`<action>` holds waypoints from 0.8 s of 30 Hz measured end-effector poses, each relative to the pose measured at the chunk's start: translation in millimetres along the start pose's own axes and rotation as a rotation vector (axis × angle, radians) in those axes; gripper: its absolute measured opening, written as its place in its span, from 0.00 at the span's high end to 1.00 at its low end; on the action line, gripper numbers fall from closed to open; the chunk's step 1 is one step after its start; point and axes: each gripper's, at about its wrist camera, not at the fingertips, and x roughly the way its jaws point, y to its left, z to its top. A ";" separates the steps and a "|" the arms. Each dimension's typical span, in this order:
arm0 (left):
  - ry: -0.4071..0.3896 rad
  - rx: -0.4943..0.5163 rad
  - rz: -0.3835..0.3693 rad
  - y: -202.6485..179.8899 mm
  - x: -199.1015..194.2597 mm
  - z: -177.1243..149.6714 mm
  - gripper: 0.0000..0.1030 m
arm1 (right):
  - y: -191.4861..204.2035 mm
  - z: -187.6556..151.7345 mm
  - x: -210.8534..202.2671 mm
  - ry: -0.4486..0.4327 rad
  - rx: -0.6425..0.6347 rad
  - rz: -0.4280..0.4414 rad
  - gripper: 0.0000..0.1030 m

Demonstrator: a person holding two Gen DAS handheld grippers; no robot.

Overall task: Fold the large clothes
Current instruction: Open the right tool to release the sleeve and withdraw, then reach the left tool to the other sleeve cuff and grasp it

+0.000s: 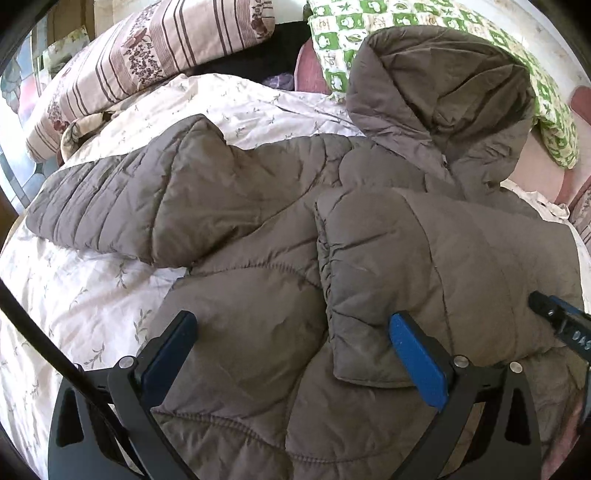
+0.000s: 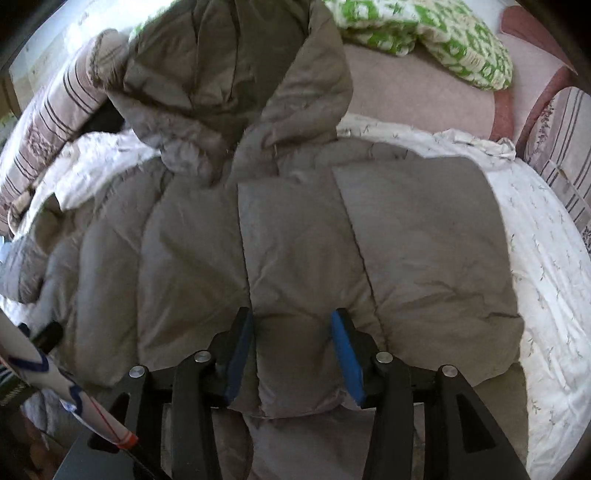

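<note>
Left gripper: jaws wide apart, hovering over the lower body of the brown puffer jacket, nothing between the pads. Right gripper: jaws part-way apart, straddling a quilted panel near the hem; the pads do not look pressed onto it, though the view is soft.

Jacket lies on the bed, on a pale leaf-print quilt. Right sleeve is folded in across the chest, its cuff near the left gripper. Left sleeve is spread outward across the quilt, not yet folded. Hood stands bunched at the far end.

Risks, as judged:
- Padding is thick and springy; the folded sleeve may flop back open if it is left unpressed.
- Slick shell could slide out of a shallow pinch, so a fold would drag rather than lift.
- A bite taken too deep could catch the quilt along with the jacket.
- The two grippers sit close together over the hem; the right one's tip shows at the edge of the left view, so a crossing move could knock them together.

Room: open quilt on both sides of the jacket, more on the spread-sleeve side. Far end is crowded: striped pillow and green checked pillow just beyond the hood.
</note>
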 end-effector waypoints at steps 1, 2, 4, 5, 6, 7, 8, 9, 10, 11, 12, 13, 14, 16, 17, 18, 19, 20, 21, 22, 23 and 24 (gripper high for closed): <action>-0.002 0.005 0.001 -0.8 -0.5 -0.5 0.00 | 0.3 -0.4 -0.8 0.000 -0.007 -0.006 0.52; -0.005 0.008 -0.001 -1.1 -1.6 -0.8 0.00 | 2.2 -0.1 -3.3 -0.004 -0.014 -0.016 0.52; -0.022 0.005 -0.006 -0.8 -6.5 -0.1 0.00 | 3.1 1.9 -10.6 -0.023 -0.017 -0.012 0.52; -0.031 0.000 -0.012 -0.1 -9.7 0.8 0.00 | 5.9 2.8 -18.1 -0.040 -0.020 0.011 0.52; -0.038 -0.006 -0.018 1.0 -12.5 1.7 0.00 | 9.0 3.5 -23.6 -0.054 -0.024 0.025 0.52; -0.050 -0.016 -0.026 3.4 -16.9 2.9 0.00 | 11.8 3.1 -28.3 -0.067 -0.031 0.031 0.52; -0.063 -0.025 -0.032 6.2 -21.4 4.1 0.00 | 17.1 2.4 -34.3 -0.085 -0.041 0.040 0.52; -0.074 -0.032 -0.035 9.1 -25.6 5.3 0.00 | 22.0 0.9 -37.0 -0.095 -0.049 0.049 0.52; -0.081 -0.038 -0.035 11.4 -28.4 6.6 0.00 | 29.7 -1.4 -38.6 -0.100 -0.069 0.064 0.51; -0.087 -0.046 -0.037 15.2 -32.0 7.7 0.00 | 38.7 -4.1 -36.7 -0.094 -0.094 0.064 0.51; -0.089 -0.054 -0.039 18.7 -34.7 8.7 0.00 | 45.5 -6.6 -33.0 -0.083 -0.117 0.057 0.51; -0.091 -0.061 -0.038 21.3 -36.5 9.4 0.00 | 52.9 -10.2 -27.1 -0.067 -0.136 0.050 0.51; -0.094 -0.069 -0.038 25.1 -38.8 9.9 0.00 | 56.8 -13.2 -21.3 -0.052 -0.152 0.047 0.50; -0.099 -0.080 -0.035 33.5 -44.0 11.3 0.00 | 63.9 -18.9 -9.3 -0.035 -0.188 0.012 0.48; -0.104 -0.085 -0.030 37.7 -46.7 11.9 0.00 | 64.9 -19.7 -7.5 -0.033 -0.193 0.006 0.48; -0.108 -0.088 -0.030 42.2 -49.2 12.6 0.00 | 64.2 -18.9 -8.5 -0.033 -0.191 0.008 0.48; -0.111 -0.087 -0.029 45.9 -51.2 13.5 0.00 | 64.2 -18.9 -8.7 -0.035 -0.187 0.010 0.48; -0.117 -0.085 -0.021 50.6 -53.2 14.4 0.00 | 64.9 -18.7 -11.5 -0.044 -0.181 0.022 0.48; -0.122 -0.084 -0.012 55.2 -54.4 15.2 0.00 | 66.6 -18.7 -15.4 -0.057 -0.179 0.039 0.48; -0.128 -0.087 -0.001 62.5 -56.1 16.1 0.00 | 69.8 -19.1 -20.6 -0.074 -0.183 0.058 0.48; -0.131 -0.097 0.004 70.5 -57.0 16.5 0.00 | 74.2 -19.4 -25.1 -0.089 -0.191 0.067 0.47; -0.129 -0.113 0.007 80.0 -56.8 16.7 0.00 | 78.6 -19.8 -28.2 -0.096 -0.199 0.068 0.45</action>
